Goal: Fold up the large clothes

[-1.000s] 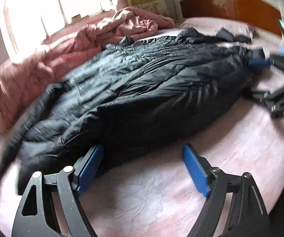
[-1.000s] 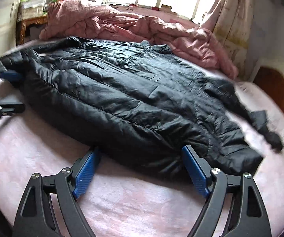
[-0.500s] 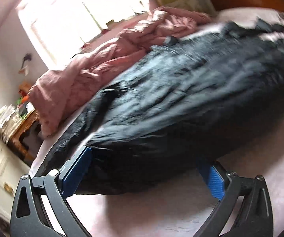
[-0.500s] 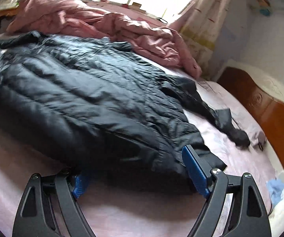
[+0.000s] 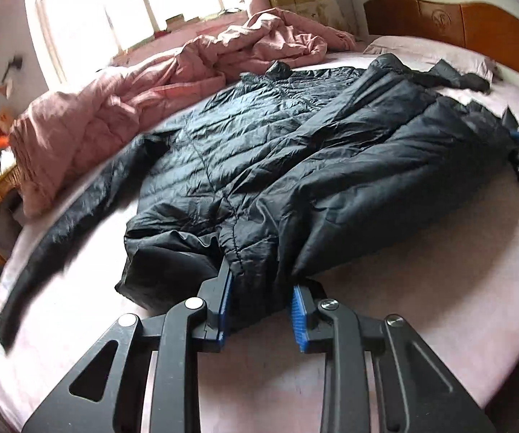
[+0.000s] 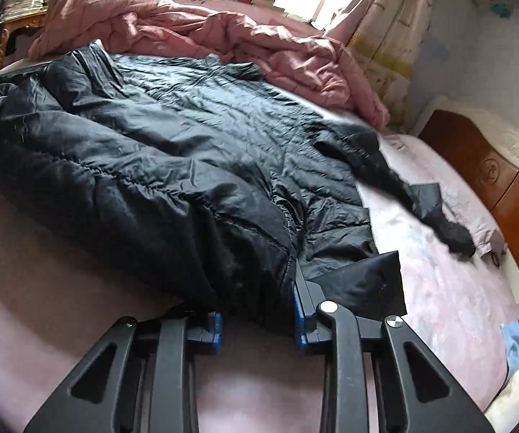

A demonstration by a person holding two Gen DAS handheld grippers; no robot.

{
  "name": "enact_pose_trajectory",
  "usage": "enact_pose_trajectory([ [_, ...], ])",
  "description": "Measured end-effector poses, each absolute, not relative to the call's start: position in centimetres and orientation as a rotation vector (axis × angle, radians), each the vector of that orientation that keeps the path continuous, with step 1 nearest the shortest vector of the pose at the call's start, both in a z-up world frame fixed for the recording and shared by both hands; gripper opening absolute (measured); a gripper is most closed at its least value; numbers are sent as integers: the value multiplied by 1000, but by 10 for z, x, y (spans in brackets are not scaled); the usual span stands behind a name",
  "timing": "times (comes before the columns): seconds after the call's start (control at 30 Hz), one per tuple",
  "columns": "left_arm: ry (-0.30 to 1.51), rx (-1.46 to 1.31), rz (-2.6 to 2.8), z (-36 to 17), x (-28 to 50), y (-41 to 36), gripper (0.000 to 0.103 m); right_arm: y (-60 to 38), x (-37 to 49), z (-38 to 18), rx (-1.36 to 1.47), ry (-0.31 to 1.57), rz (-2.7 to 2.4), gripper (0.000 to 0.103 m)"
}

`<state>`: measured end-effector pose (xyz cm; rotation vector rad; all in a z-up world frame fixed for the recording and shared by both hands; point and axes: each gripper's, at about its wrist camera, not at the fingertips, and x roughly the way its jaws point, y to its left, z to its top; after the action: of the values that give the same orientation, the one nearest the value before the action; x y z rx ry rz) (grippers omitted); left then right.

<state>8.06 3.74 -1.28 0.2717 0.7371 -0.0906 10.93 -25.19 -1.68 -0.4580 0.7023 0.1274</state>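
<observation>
A black quilted coat (image 5: pixel 295 151) lies spread across the pink bed (image 5: pixel 422 306). The left gripper (image 5: pixel 259 306) and right gripper (image 6: pixel 257 310) each have bunched coat edge between their blue pads, jaws closing on it. A rumpled pink quilt (image 6: pixel 223 39) lies beyond the coat, near the window.
</observation>
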Motion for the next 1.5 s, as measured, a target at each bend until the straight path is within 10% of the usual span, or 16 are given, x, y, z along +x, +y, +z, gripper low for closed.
enact_pose_trajectory([
  [0.27,782,229,-141,11,38,49,29,-257,54,22,-417,712,227,31],
  [0.53,567,293,4,64,70,43,82,-257,91,75,-368,561,75,68],
  [0.87,545,329,199,49,200,61,93,-247,218,65,-329,608,-52,83],
  [1.37,725,162,182,-4,197,123,103,-352,235,30,70,772,-5,87],
  [1.4,758,140,162,-13,202,127,103,-354,238,23,89,800,5,86],
  [1.5,778,85,140,-19,203,135,103,-356,251,7,190,850,103,26],
])
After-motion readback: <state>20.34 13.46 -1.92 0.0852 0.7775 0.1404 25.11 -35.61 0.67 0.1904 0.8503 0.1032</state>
